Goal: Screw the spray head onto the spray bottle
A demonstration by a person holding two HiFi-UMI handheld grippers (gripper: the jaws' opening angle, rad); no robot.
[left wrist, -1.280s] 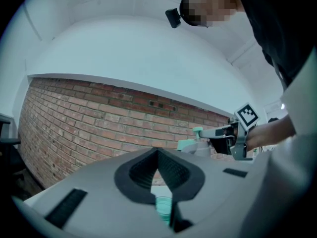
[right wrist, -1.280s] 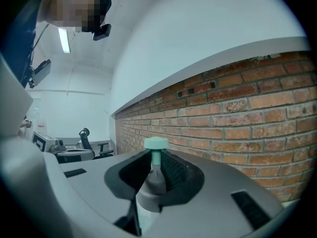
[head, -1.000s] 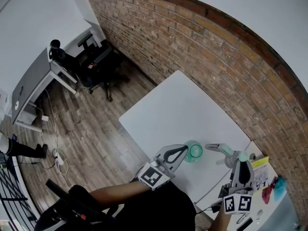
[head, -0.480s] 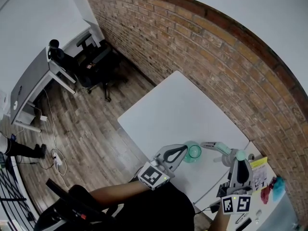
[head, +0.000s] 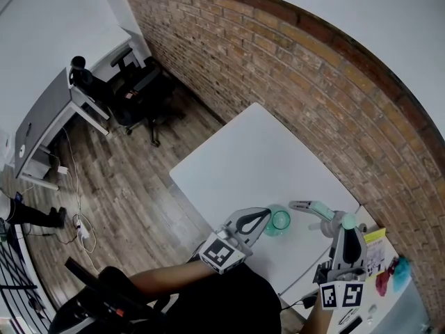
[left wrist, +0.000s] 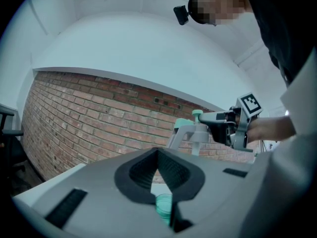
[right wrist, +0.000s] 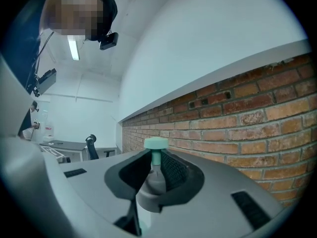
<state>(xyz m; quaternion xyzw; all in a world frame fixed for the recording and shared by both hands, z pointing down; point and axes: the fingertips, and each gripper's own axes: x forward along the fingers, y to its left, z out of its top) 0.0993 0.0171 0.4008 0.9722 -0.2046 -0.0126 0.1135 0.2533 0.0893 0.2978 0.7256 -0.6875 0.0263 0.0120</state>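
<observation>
Now | right gripper clamped on head, has risen and edged toward bottle | left gripper closed on bottle, unmoved, near table edge | head still beside neck; alignment looks next.

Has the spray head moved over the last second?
Yes. In the head view the spray head, gripped by the right gripper, has crept up and left, its nozzle now closer to the bottle, which has not moved.

White table bare beyond spray bottle, spray head near its right, brick wall behind
</observation>
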